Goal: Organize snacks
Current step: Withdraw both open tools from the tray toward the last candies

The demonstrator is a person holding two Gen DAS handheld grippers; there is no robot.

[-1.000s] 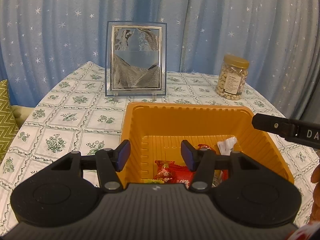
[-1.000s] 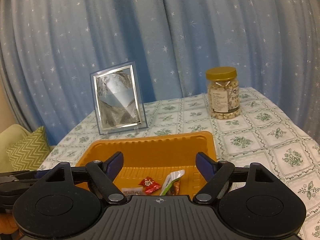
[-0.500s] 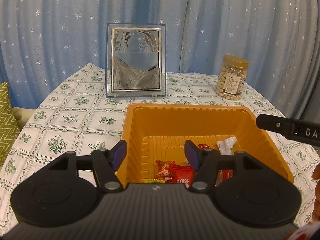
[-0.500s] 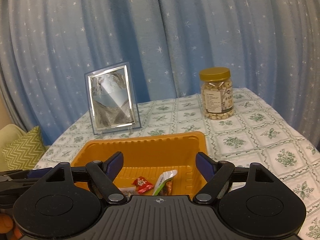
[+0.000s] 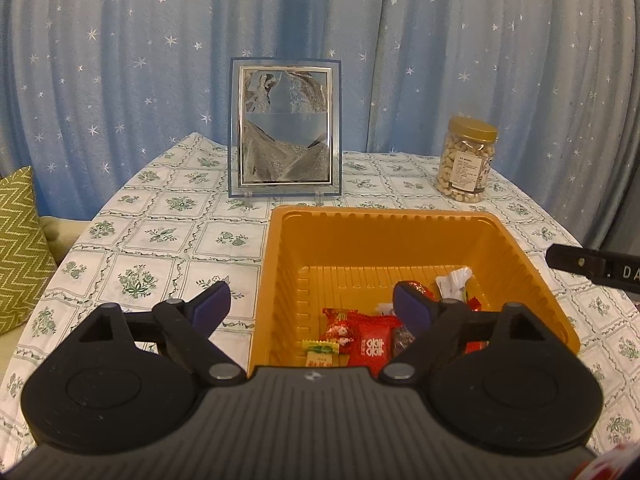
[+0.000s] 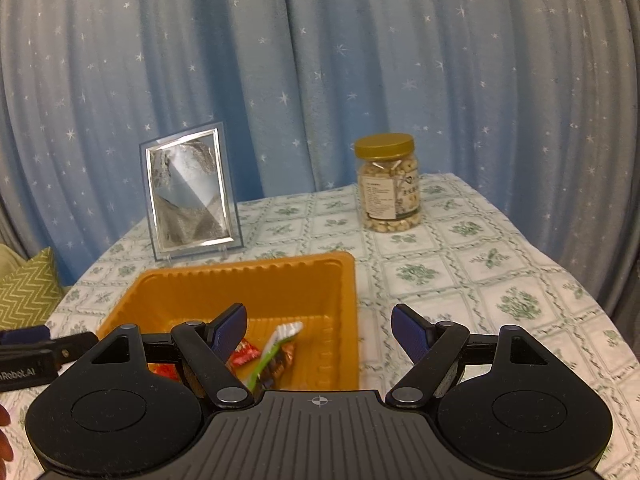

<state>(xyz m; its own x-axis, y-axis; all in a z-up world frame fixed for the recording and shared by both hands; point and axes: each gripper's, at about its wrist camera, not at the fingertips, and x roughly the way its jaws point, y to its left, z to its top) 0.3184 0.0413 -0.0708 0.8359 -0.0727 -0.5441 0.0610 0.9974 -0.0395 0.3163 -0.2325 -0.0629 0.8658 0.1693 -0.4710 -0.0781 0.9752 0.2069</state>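
An orange plastic tray (image 5: 384, 236) sits on the table and holds several wrapped snacks, mostly red packets (image 5: 374, 344) and one white-topped packet (image 5: 454, 282). My left gripper (image 5: 314, 306) is open and empty, above the tray's near left corner. In the right wrist view the tray (image 6: 248, 280) lies left of centre with a green-and-white packet (image 6: 276, 344) and red candies (image 6: 244, 354) inside. My right gripper (image 6: 320, 326) is open and empty, over the tray's right edge. Its finger also shows in the left wrist view (image 5: 592, 266).
A framed sand picture (image 5: 285, 128) stands upright behind the tray. A jar of nuts with a gold lid (image 5: 466, 160) stands at the back right. The floral tablecloth (image 5: 160, 236) covers the table. A green zigzag cushion (image 5: 20, 240) lies off the left edge.
Both grippers have drawn back and up from the tray. The left jaws have opened wider. The snacks in the tray have not moved.
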